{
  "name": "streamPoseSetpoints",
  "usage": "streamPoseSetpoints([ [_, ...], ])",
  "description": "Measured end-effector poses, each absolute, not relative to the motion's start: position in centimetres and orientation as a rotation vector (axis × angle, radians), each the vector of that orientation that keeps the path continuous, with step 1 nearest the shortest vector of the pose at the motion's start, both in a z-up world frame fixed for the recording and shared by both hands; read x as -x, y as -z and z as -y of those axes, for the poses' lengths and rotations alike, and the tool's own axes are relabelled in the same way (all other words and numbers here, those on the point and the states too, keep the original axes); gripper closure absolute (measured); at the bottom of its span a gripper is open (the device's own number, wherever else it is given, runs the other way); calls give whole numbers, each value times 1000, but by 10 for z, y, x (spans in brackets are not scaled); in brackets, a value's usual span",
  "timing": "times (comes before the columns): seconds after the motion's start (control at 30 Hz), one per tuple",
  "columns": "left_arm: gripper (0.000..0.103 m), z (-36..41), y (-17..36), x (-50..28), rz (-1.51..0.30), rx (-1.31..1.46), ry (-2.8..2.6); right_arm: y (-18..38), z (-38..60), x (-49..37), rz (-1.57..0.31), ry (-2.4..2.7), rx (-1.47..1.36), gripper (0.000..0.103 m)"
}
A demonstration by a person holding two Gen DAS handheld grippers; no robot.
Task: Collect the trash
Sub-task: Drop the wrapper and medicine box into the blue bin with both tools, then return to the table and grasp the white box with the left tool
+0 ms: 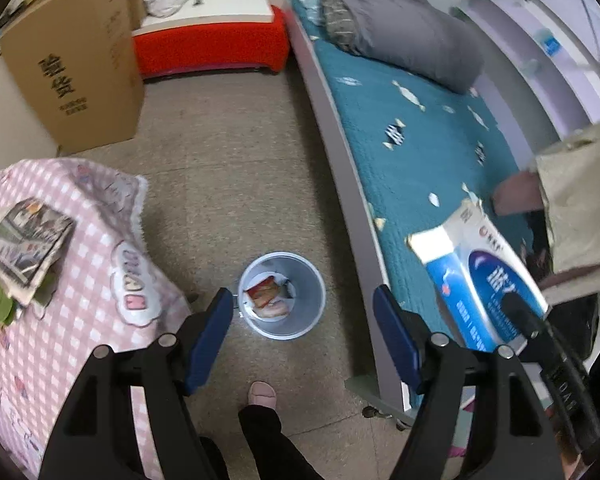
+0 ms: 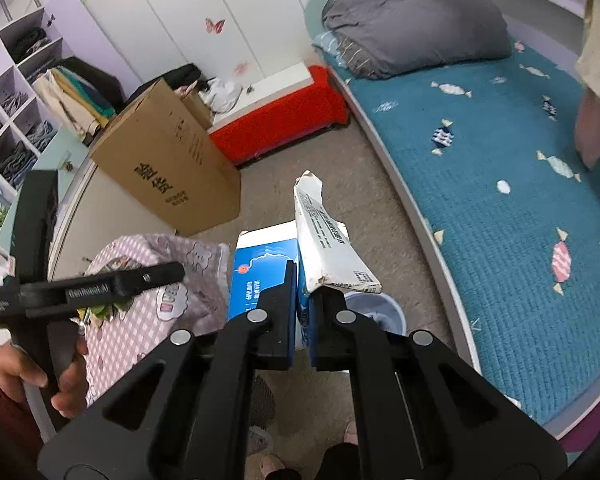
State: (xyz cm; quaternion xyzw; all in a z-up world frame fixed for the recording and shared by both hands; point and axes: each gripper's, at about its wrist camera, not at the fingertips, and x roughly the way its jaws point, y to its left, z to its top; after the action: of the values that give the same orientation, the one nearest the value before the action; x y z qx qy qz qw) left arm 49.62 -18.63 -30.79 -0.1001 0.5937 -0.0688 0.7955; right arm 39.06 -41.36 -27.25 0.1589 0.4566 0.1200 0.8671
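A small grey trash bin (image 1: 283, 295) stands on the floor with red snack wrappers (image 1: 267, 296) inside. My left gripper (image 1: 302, 308) is open and empty, high above the bin. My right gripper (image 2: 303, 280) is shut on a torn blue and white cardboard box (image 2: 268, 272), held in the air; the box also shows at the right of the left wrist view (image 1: 480, 280). In the right wrist view only a sliver of the bin's rim (image 2: 374, 310) shows below the box.
A bed with a teal cover (image 1: 412, 152) and a grey duvet (image 1: 396, 28) runs along the right. A table with a pink checked cloth (image 1: 72, 280) holding magazines (image 1: 24, 240) stands at left. A large cardboard box (image 1: 76, 72) and a red bench (image 1: 212, 44) stand behind. My slippered foot (image 1: 262, 394) is near the bin.
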Motion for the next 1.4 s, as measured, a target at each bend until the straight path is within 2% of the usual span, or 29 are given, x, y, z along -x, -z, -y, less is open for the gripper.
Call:
streamPoseSetpoints([
  [0.43, 31, 144, 292, -477, -1246, 263, 30, 283, 387, -404, -989, -300, -319, 96],
  [0.5, 31, 140, 292, -474, -1244, 268, 30, 294, 387, -410, -1025, -262, -314, 73],
  [0.53, 31, 138, 291, -472, -1244, 270, 26, 298, 388, -411, -1035, -238, -308, 38],
  [0.57, 31, 136, 291, -469, -1245, 271, 24, 306, 389, -412, -1044, -199, -307, 31],
  [0.73, 31, 126, 289, -458, -1240, 276, 13, 317, 385, -407, -1092, -211, -299, 31],
  [1.07, 31, 91, 278, -437, -1201, 336, -39, 275, 322, -394, -1030, -363, -234, 31],
  [1.4, 28, -13, 264, -398, -1130, 435, -158, 236, 205, -379, -971, -531, -170, 31],
])
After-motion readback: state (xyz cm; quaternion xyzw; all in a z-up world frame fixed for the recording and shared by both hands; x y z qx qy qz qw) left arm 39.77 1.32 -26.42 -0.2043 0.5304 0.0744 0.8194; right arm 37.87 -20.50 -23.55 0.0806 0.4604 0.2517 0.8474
